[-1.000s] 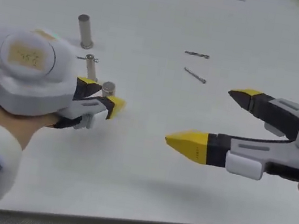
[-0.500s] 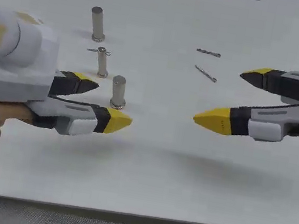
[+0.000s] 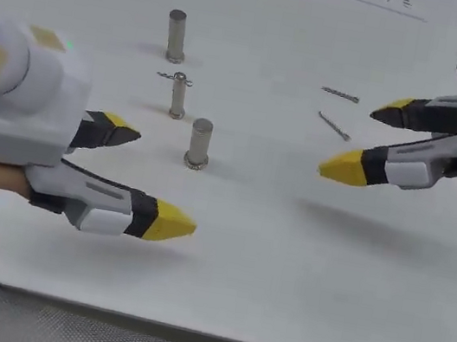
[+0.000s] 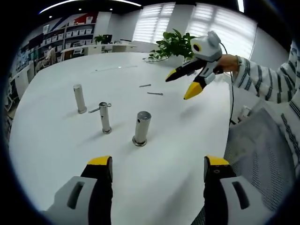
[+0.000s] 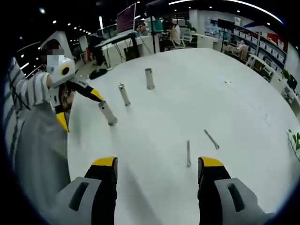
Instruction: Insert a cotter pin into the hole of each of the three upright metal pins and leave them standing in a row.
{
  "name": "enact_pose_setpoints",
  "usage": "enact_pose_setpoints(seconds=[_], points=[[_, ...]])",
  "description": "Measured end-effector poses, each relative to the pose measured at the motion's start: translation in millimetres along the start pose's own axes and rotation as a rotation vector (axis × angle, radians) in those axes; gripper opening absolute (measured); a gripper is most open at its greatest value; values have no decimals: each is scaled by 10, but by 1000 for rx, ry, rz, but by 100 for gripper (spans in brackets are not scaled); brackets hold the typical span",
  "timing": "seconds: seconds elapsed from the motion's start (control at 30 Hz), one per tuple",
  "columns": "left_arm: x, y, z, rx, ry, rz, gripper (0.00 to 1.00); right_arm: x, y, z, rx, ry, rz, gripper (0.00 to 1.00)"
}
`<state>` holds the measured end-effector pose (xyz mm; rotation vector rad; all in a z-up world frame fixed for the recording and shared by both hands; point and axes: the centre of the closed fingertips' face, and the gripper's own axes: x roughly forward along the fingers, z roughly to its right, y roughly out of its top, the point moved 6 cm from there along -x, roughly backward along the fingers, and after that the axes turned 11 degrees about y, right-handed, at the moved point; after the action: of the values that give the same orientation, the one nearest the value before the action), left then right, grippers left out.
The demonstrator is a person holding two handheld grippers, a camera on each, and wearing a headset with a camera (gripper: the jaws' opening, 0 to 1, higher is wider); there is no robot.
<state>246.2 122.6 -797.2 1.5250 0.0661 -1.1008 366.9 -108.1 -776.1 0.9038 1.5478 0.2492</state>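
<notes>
Silver cylindrical metal pins: three upright in slanting row on white surface, left of centre. Left tongs at far left, yellow-tipped jaws wide apart, gripping nothing, tips short of near pin. Far pin at back of row; middle pin carries thin wire cotter pin across its top; near pin frontmost. Two loose grey cotter pins lie flat right of centre, well apart from row. Right tongs at right, jaws spread, empty, hovering beside loose pins.
</notes>
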Motion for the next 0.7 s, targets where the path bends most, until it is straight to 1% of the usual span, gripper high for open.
enact_pose_setpoints(seconds=[0.03, 0.07, 0.13, 0.23, 0.3, 0.37, 0.47, 0.53, 0.6, 0.7], points=[[-5, -4, 3, 0, 0, 0, 80, 9, 2, 12, -2, -3, -5, 68], [-18, -9, 13, 1, -2, 1, 81, 36, 7, 27, -11, -9, -21, 65], [-42, -14, 19, 3, -7, 3, 81, 84, 6, 86, -17, -17, -45, 63], [-80, -23, 26, 1, -7, 5, 81, 142, 4, 155, -10, -17, -57, 57], [-98, -33, 16, -9, -3, 10, 80, 179, -3, 188, 6, -15, -64, 53], [-109, -48, 1, -25, -1, 14, 80, 215, -9, 224, 11, -19, -71, 51], [-126, -56, -12, -39, 5, 20, 80, 256, -34, 283, 19, -31, -106, 43], [-137, -50, -21, -48, 8, 30, 80, 276, -44, 320, 25, -40, -118, 38], [-142, -47, -30, -58, 9, 34, 80, 287, -50, 355, 32, -48, -133, 36], [-146, -44, -41, -64, 10, 36, 79, 314, -53, 415, 25, -46, -143, 36]])
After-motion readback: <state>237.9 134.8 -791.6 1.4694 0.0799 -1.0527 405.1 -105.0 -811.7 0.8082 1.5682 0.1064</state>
